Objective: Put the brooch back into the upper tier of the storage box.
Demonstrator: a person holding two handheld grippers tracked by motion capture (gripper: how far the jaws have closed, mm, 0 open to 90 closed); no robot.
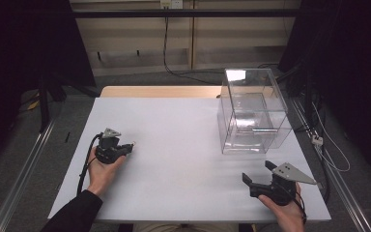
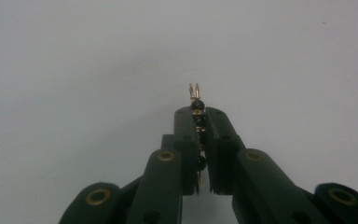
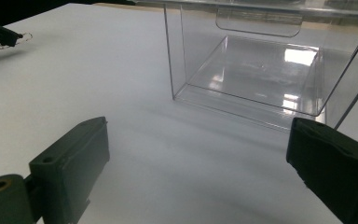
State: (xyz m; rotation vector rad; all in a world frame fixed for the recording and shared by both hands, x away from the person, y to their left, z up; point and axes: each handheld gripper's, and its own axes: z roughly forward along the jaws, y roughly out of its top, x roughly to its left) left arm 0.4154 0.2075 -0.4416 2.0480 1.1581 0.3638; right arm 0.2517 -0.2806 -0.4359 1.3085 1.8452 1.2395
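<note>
My left gripper (image 2: 199, 112) is clamped on a small string of black beads and gold links with a gold clasp (image 2: 195, 91), which pokes out past the tips and hangs just above the white bench (image 1: 174, 145); in the high view that gripper (image 1: 128, 147) sits at the bench's left side. My right gripper (image 1: 260, 175) waits near the front edge with its jaws standing wide apart and nothing between them. The clear plastic box with an open top (image 1: 251, 113) stands at the far right, well apart from the beads. I judge the piece is picked up and the carry is next: lift across, centre over the box's opening, then release.
</note>
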